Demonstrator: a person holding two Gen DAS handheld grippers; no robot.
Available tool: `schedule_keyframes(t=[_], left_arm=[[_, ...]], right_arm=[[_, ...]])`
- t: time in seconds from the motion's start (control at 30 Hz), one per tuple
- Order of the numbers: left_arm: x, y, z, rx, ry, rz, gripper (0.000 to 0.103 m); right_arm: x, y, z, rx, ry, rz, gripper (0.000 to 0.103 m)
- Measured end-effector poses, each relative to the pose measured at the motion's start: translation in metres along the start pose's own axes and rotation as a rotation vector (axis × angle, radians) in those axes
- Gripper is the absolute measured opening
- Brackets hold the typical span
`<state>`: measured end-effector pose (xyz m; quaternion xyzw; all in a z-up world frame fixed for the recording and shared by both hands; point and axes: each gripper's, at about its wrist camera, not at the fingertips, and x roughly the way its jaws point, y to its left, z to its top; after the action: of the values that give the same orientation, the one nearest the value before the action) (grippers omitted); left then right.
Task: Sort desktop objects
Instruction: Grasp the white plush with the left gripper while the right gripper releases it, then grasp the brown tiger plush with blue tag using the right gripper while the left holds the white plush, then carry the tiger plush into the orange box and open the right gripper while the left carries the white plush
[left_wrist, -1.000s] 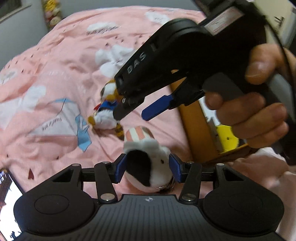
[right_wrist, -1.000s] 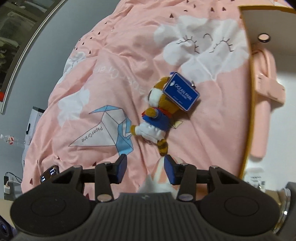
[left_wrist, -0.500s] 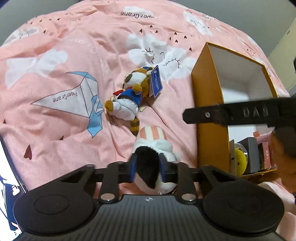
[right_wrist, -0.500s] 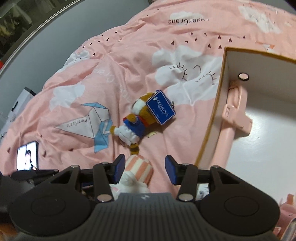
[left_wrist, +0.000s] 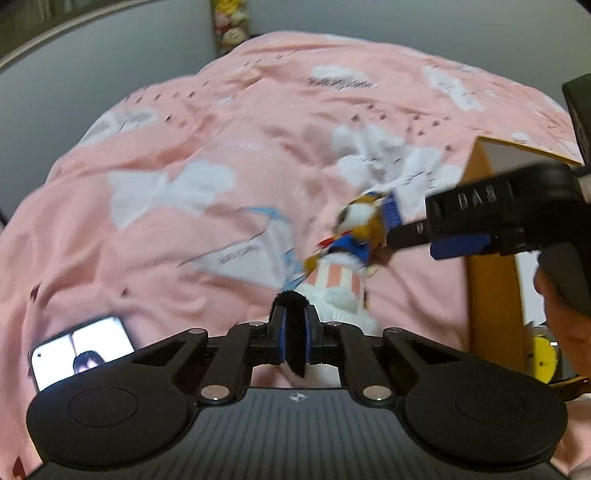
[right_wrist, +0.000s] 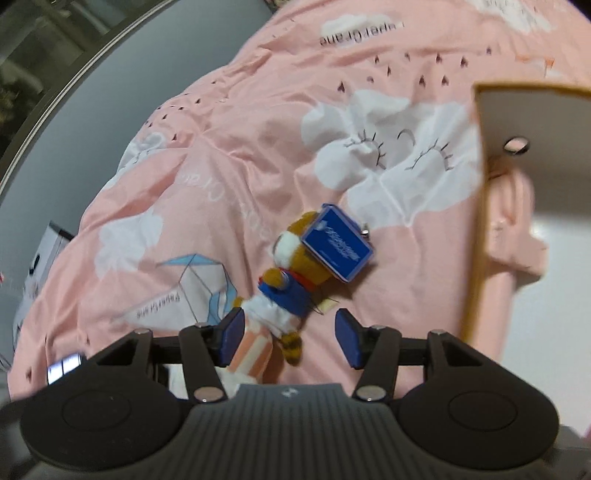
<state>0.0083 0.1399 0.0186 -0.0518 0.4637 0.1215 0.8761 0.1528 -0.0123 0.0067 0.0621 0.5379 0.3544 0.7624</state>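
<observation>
While left claw (left_wrist: 294, 334) clamped on plush's (left_wrist: 334, 291) black fur — right claw (right_wrist: 290, 338) opening.

Two cameras look down at a pink bed
Each camera sits on a gripper, close above the pink blanket (left_wrist: 155, 258), looking forward and down along its fingers. Both see the little orange toy (right_wrist: 295, 266), the striped toy (left_wrist: 334, 280) and the box (right_wrist: 517, 110).

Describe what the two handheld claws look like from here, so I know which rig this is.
Both are matte black plastic. The left claw and right claw have blue pads on black linkage arms with silver rivets, above a ribbed body with two round discs. The right unit's side shows raised "DAS" lettering. No sleeve or cable is visible.
</observation>
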Motion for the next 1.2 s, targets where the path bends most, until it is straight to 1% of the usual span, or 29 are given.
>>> schedule_keyframes(t=[0.07, 0.1, 0.27, 0.33, 0.4, 0.47, 0.53, 0.57, 0.6, 0.67, 0.7, 0.77, 0.83, 0.87, 0.9, 1.0, 1.07, 1.1, 1.13, 1.17, 1.2], left_arm=[[0.005, 0.007, -0.003, -0.021, 0.019, 0.028, 0.010], [0.007, 0.009, -0.005, -0.026, 0.024, 0.036, 0.010], [0.011, 0.013, -0.007, -0.041, 0.028, 0.022, 0.010], [0.015, 0.013, -0.006, -0.043, 0.039, 0.017, 0.011], [0.019, 0.015, -0.006, -0.056, 0.053, 0.006, 0.011], [0.025, 0.016, -0.004, -0.063, 0.064, -0.005, 0.012], [0.030, 0.016, -0.002, -0.059, 0.073, -0.009, 0.012], [0.033, 0.016, -0.001, -0.055, 0.077, -0.011, 0.012], [0.035, 0.015, -0.001, -0.052, 0.081, -0.012, 0.013], [0.037, 0.014, 0.001, -0.040, 0.085, -0.013, 0.013], [0.036, 0.014, 0.002, -0.032, 0.086, -0.014, 0.013], [0.033, 0.013, 0.003, -0.003, 0.081, -0.014, 0.016], [0.028, 0.009, 0.004, 0.048, 0.066, -0.014, 0.017], [0.025, 0.007, 0.004, 0.070, 0.059, -0.018, 0.021], [0.021, 0.005, 0.004, 0.094, 0.051, -0.025, 0.022], [0.009, -0.007, 0.003, 0.186, 0.011, -0.035, 0.029], [0.001, -0.017, 0.003, 0.257, -0.019, -0.036, 0.039], [-0.003, -0.023, 0.003, 0.294, -0.034, -0.040, 0.042], [-0.006, -0.029, 0.002, 0.335, -0.048, -0.050, 0.054], [-0.008, -0.036, 0.002, 0.372, -0.059, -0.061, 0.057], [-0.009, -0.043, 0.002, 0.413, -0.063, -0.068, 0.057]], right_arm=[[0.017, 0.001, 0.007, 0.032, 0.023, 0.001, 0.057], [0.027, 0.002, 0.010, 0.051, 0.032, 0.001, 0.060], [0.059, 0.005, 0.021, 0.081, 0.058, -0.032, 0.060], [0.067, 0.006, 0.023, 0.077, 0.058, -0.041, 0.055], [0.074, 0.006, 0.024, 0.049, 0.058, -0.062, 0.044], [0.077, 0.005, 0.023, 0.018, 0.056, -0.064, 0.042], [0.076, 0.005, 0.022, -0.027, 0.059, -0.058, 0.038], [0.073, 0.006, 0.023, -0.044, 0.056, -0.054, 0.034], [0.067, 0.006, 0.023, -0.056, 0.048, -0.050, 0.029], [0.052, 0.008, 0.023, -0.083, 0.018, -0.045, 0.024], [0.042, 0.009, 0.023, -0.100, -0.007, -0.043, 0.018], [0.020, 0.010, 0.024, -0.130, -0.055, -0.044, 0.017], [-0.003, 0.006, 0.025, -0.136, -0.090, -0.024, 0.016], [-0.013, 0.004, 0.024, -0.135, -0.103, -0.014, 0.016], [-0.024, 0.002, 0.023, -0.135, -0.119, -0.004, 0.015], [-0.054, -0.004, 0.017, -0.136, -0.173, 0.017, 0.015], [-0.074, -0.009, 0.013, -0.127, -0.211, 0.029, 0.015], [-0.086, -0.014, 0.010, -0.120, -0.231, 0.033, 0.015], [-0.095, -0.018, 0.008, -0.112, -0.247, 0.033, 0.015], [-0.105, -0.022, 0.006, -0.107, -0.267, 0.033, 0.015], [-0.115, -0.027, 0.003, -0.103, -0.288, 0.031, 0.015]])
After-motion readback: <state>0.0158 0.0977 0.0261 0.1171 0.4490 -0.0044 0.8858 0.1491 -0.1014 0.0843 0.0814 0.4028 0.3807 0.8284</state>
